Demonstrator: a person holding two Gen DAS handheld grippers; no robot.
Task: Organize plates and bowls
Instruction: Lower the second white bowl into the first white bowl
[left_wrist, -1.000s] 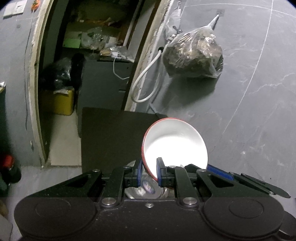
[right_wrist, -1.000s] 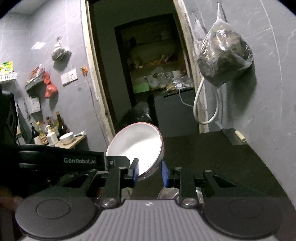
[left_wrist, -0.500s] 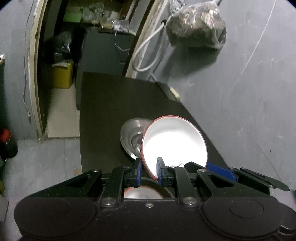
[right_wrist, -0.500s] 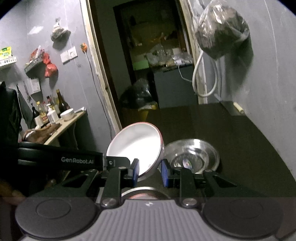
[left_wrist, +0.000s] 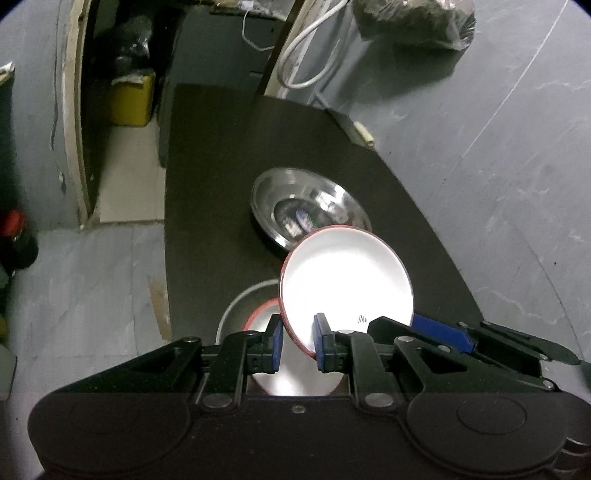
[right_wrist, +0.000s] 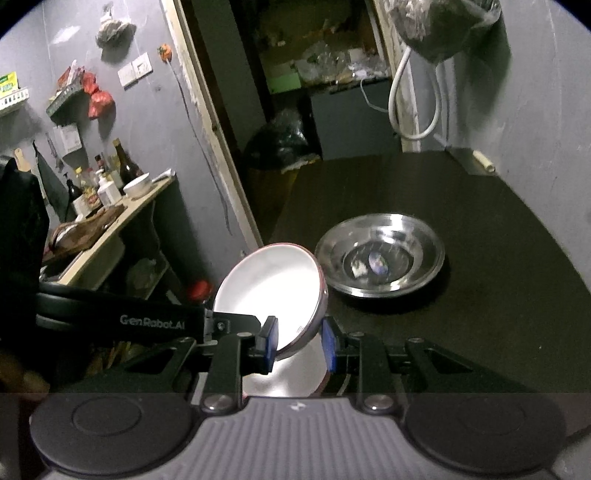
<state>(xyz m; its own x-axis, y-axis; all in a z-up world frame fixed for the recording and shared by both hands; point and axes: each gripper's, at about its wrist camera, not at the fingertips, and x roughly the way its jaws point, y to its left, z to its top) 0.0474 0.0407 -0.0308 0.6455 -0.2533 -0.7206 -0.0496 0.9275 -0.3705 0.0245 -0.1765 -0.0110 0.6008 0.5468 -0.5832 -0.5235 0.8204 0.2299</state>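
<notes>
My left gripper (left_wrist: 297, 342) is shut on the rim of a white bowl with a red rim (left_wrist: 347, 273), held tilted above the dark table (left_wrist: 207, 184). My right gripper (right_wrist: 300, 343) is shut on the opposite rim of the same bowl (right_wrist: 269, 284). Below it lies another white red-rimmed bowl (left_wrist: 295, 380) inside a grey-rimmed dish (left_wrist: 236, 306); it also shows in the right wrist view (right_wrist: 280, 380). A steel bowl (left_wrist: 306, 214) stands further back on the table, also in the right wrist view (right_wrist: 380, 254).
A grey wall (left_wrist: 498, 147) runs along the table's right side, with a hanging plastic bag (left_wrist: 413, 18) and a white hose (left_wrist: 306, 55). A doorway (right_wrist: 295, 74) opens beyond the table. A side shelf with bottles and a bowl (right_wrist: 110, 192) stands at left.
Both grippers have tipped down toward the table with the bowl. The steel bowl and the stacked bowl below have come into view.
</notes>
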